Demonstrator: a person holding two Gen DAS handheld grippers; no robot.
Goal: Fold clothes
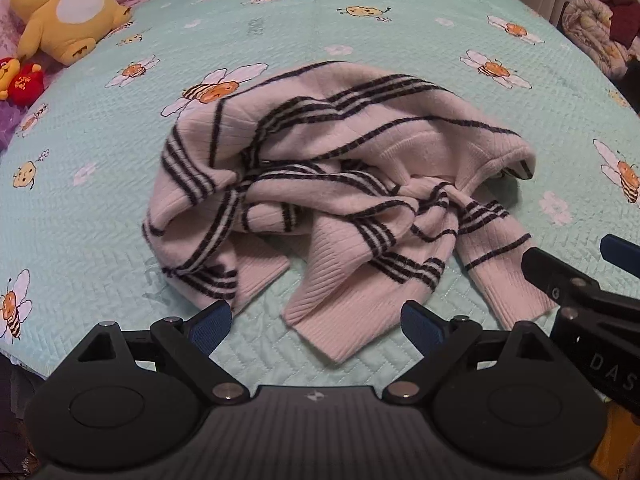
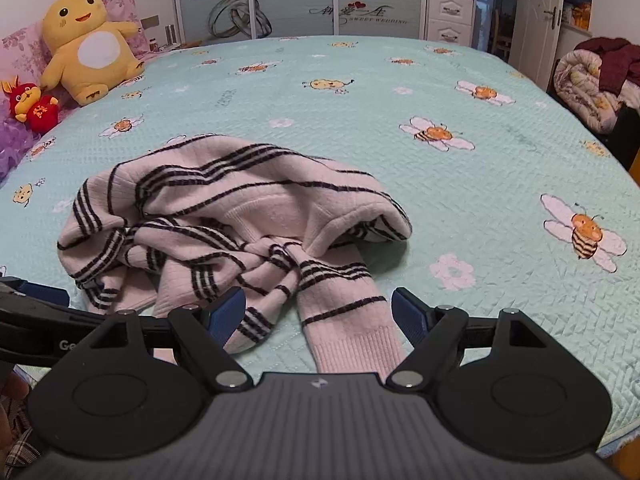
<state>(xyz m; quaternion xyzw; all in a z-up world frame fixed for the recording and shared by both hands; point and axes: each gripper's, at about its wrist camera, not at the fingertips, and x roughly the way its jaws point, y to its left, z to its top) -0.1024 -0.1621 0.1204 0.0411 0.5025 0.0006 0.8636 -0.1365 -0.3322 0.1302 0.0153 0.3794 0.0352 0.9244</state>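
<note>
Bedding comes first: a pale green quilt [image 2: 460,184] printed with bees and daisies covers the whole bed. Crumpled near its front edge lies a pink sweater [image 1: 320,168] with dark stripes, bunched in a heap, sleeves and hem trailing toward six o'clock. In the left wrist view the heap sits at the centre; one ribbed cuff [image 1: 516,296] reaches out at four o'clock, and a ribbed hem end [image 1: 332,324] lies at six o'clock.

At ten o'clock, by purple pillows, sits a big yellow plush toy [image 2: 86,46], with a small red and yellow one [image 2: 34,104] just beside it at nine o'clock. A pile of bedclothes [image 2: 596,84] rests at two o'clock, off the bed.

Left gripper [image 1: 316,326] has its blue pads spread wide, the hem end between them but untouched. Right gripper [image 2: 318,314] is likewise spread wide, straddling a sleeve without pressing it.
</note>
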